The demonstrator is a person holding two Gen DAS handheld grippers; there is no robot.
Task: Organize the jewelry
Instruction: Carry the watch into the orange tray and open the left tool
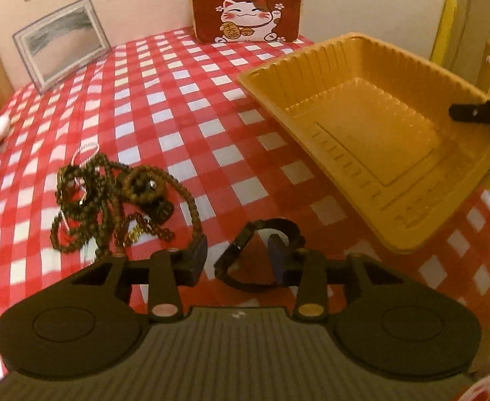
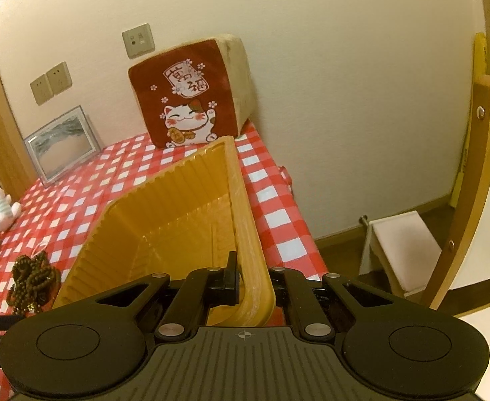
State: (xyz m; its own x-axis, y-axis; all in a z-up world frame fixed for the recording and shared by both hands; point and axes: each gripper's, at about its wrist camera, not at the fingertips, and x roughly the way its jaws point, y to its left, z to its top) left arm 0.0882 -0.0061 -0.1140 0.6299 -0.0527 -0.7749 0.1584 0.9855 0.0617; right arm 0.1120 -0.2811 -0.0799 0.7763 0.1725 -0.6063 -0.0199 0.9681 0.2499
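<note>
The red-and-white checked tablecloth (image 1: 164, 100) covered the whole table, with a lucky-cat cushion (image 1: 245, 3) at the back by the wall. The orange plastic tray (image 1: 362, 127) sat tilted, its near wall pinched by the right gripper (image 2: 245, 287). A tangle of brown bead necklaces (image 1: 111, 200) lay left of the tray. The left gripper (image 1: 239, 260) was spread apart around a black bracelet (image 1: 261, 254), not squeezing it.

A red-and-white checked tablecloth (image 1: 184, 77) is covering the table. The tray (image 1: 372, 133) is showing orange-yellow, the tangled beads (image 1: 111, 200) dark brown, the bracelet (image 1: 261, 254) black, and the far cushion (image 1: 245, 3) dark red with a white cat.
</note>
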